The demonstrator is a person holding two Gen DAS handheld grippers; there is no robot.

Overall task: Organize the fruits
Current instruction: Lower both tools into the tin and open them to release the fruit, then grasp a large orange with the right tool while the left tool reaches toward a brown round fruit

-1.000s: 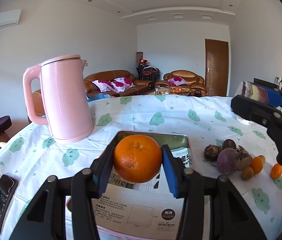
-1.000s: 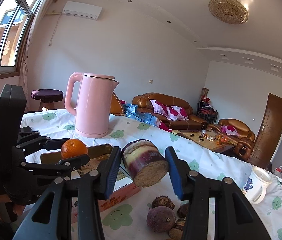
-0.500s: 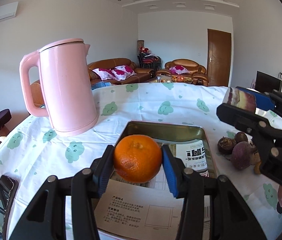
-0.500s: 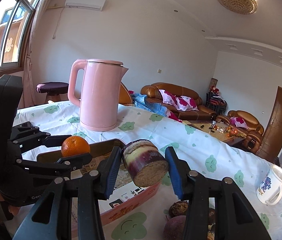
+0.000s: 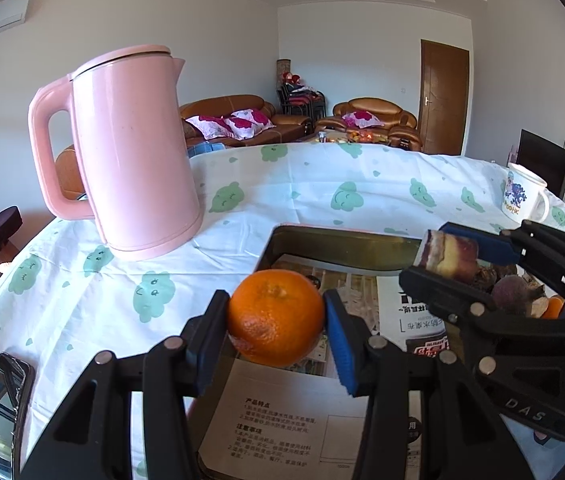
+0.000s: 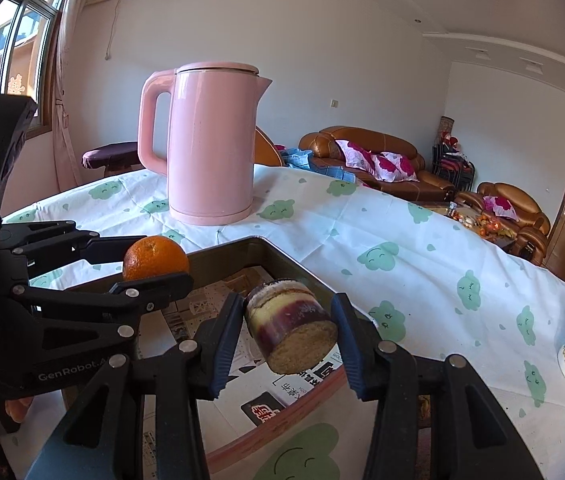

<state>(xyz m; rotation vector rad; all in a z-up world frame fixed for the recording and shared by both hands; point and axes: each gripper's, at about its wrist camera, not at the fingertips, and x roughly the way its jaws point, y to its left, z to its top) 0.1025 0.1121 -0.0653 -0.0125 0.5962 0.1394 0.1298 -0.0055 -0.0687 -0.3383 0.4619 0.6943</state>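
My left gripper (image 5: 276, 322) is shut on an orange (image 5: 275, 317), held above the near end of an open metal box (image 5: 342, 240) lined with printed paper. My right gripper (image 6: 288, 330) is shut on a cut chunk of purple and yellow sugarcane (image 6: 290, 326), which hangs over the same box (image 6: 254, 246). In the left wrist view the right gripper (image 5: 458, 258) reaches in from the right with the sugarcane chunk (image 5: 448, 255). In the right wrist view the left gripper (image 6: 154, 262) comes in from the left with the orange (image 6: 155, 258). A pile of dark fruits (image 5: 516, 292) lies behind the right gripper.
A tall pink kettle (image 5: 130, 152) stands on the cloud-patterned tablecloth (image 5: 322, 184) left of the box. A white printed mug (image 5: 522, 196) sits at the far right. A phone (image 5: 2, 400) lies at the near left table edge. Sofas and a door stand beyond.
Both grippers have moved forward and down over the box, still gripping the orange and the sugarcane chunk. The kettle and box look closer, and the right gripper sits lower in the left view.
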